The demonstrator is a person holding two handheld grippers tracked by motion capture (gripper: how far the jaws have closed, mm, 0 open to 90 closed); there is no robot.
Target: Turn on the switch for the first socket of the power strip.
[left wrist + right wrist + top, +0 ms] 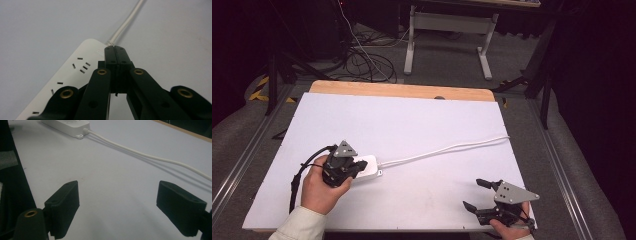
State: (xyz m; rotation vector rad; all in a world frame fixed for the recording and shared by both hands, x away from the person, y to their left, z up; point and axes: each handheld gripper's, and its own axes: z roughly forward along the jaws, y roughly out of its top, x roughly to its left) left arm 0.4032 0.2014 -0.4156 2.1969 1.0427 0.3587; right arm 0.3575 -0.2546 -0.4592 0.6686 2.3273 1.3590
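White power strip point(364, 166) lying flat on desk point(412, 125), near-left area, cord point(447, 149) trailing right; left tongs point(353, 169) pressed together over its cord end, clamping nothing; right tongs point(473, 194) spread wide, idle; risk: closed tips skid, shoving strip askew.

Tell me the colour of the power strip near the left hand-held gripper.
White, like its cord. The power strip shows best in the left gripper view.

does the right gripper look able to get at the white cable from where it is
Probably yes. The right gripper sits open at the near right of the table, and the white cable lies on bare surface ahead of it, with nothing between them.
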